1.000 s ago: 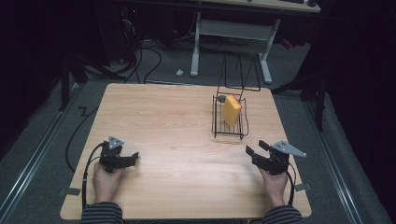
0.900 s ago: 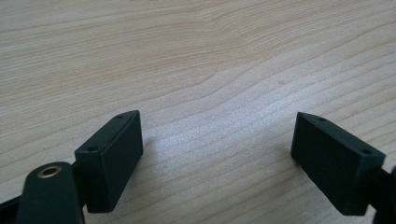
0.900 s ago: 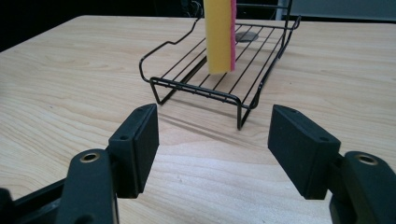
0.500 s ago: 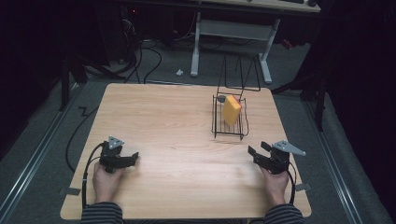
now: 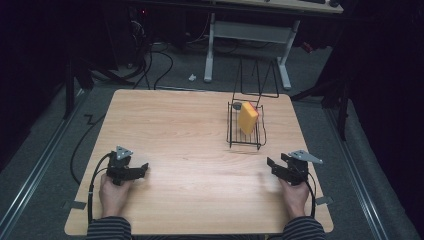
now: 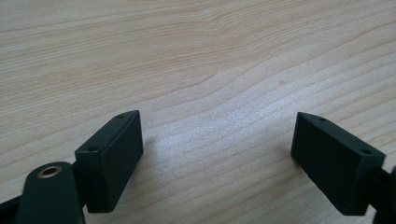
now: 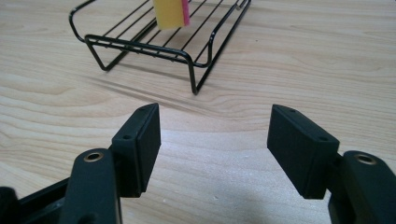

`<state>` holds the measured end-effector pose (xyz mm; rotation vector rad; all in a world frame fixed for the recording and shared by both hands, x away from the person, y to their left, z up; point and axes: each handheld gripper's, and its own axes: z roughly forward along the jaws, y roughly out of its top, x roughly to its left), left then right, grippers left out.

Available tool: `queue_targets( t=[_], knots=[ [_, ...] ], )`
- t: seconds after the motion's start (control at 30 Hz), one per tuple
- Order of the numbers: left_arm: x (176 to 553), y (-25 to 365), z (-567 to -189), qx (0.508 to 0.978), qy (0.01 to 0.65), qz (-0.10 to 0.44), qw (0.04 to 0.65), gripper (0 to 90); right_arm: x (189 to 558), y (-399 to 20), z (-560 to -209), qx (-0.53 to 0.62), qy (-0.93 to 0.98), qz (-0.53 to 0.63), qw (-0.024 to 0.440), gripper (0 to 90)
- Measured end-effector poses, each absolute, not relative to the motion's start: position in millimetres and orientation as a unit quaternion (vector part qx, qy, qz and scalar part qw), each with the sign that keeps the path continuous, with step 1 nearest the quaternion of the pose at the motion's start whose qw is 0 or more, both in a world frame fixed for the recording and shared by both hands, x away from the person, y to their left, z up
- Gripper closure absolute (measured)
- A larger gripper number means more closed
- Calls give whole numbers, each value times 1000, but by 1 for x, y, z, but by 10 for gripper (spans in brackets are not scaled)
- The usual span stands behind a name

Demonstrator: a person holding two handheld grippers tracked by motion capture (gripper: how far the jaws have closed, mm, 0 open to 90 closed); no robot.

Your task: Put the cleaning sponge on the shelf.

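Nearest the person, two striped sleeves come in over the near edge of the wooden table (image 5: 190, 150), each hand holding a gripper low over the bare wood. The left gripper (image 5: 141, 169) sits at the near left of the tabletop with its jaws spread wide and nothing between them; in the left gripper view its two black pads (image 6: 109, 161) stand well apart over plain wood grain. The right gripper (image 5: 272, 164) sits at the near right, its jaws also apart and empty, though they have just been closing a little; in the right gripper view the pads (image 7: 140, 144) frame bare table, with the rack straight ahead of them. Farther back, on the right half of the table, stands a black wire rack (image 5: 245, 136), apart from both grippers and nearer to the right one. A yellow sponge (image 5: 247, 118) with a pink face stands tilted on edge inside the rack, leaning against its wires. Beyond the table lie dark floor, loose cables (image 5: 160, 60) and the white legs of a desk (image 5: 247, 31)
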<state>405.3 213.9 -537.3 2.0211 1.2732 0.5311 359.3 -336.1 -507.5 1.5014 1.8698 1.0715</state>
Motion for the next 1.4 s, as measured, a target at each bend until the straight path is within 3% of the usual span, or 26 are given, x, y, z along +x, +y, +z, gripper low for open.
queue_targets(
  t=[0.83, 1.4],
  knots=[
    [405, 214, -537, 777, 489, 204, 340, 172, 378, -326, -517, 551, 715, 337, 268, 357],
    [405, 214, -538, 776, 489, 206, 341, 172, 385, -329, -530, 566, 724, 303, 251, 317]
  ],
)
